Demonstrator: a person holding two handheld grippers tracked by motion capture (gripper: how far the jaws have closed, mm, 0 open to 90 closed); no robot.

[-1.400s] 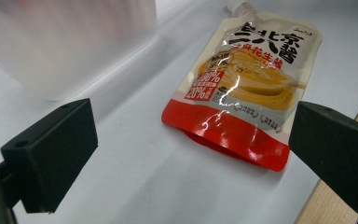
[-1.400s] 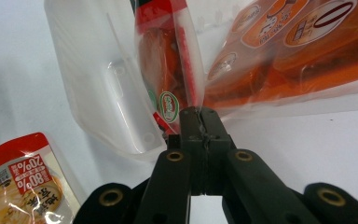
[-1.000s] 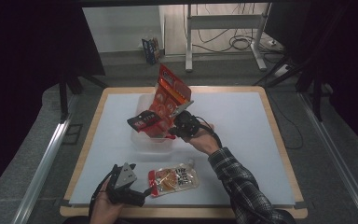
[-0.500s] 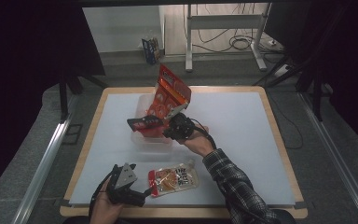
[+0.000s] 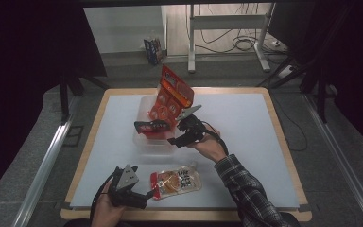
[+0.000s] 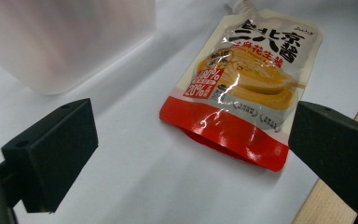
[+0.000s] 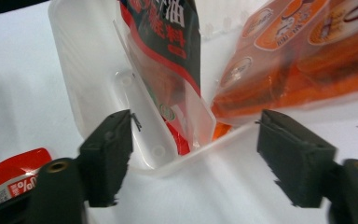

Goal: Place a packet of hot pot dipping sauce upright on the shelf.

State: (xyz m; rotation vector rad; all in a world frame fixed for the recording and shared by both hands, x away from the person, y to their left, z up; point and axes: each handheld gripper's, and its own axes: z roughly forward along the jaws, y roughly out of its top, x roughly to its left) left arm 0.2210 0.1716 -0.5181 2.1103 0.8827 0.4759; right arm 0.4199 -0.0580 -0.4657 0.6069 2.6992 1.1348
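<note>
A black-and-red packet (image 5: 150,126) leans in the clear plastic container (image 5: 144,142), beside a tall orange packet (image 5: 172,97) that stands tilted in it. My right gripper (image 5: 172,133) sits just right of the container. Its jaws have just been opening and are now open, with nothing pressed between them. In the right gripper view the black-and-red packet (image 7: 168,51) and the orange packet (image 7: 298,56) rise just beyond my right gripper (image 7: 196,158). A sauce pouch (image 5: 176,182) lies flat near the front edge. My left gripper (image 5: 144,193) rests open at its left end, the pouch (image 6: 242,88) ahead of the left gripper (image 6: 191,154).
The white mat (image 5: 246,142) covers a wooden table whose front edge (image 6: 340,205) runs close to the pouch. The container wall (image 6: 65,42) stands just beyond the left gripper. Metal table legs and cables lie on the floor behind.
The right gripper carried the black-and-red packet into the container, then opened and let it go. The packet now leans in the container. The left gripper and the pouch have stayed put.
</note>
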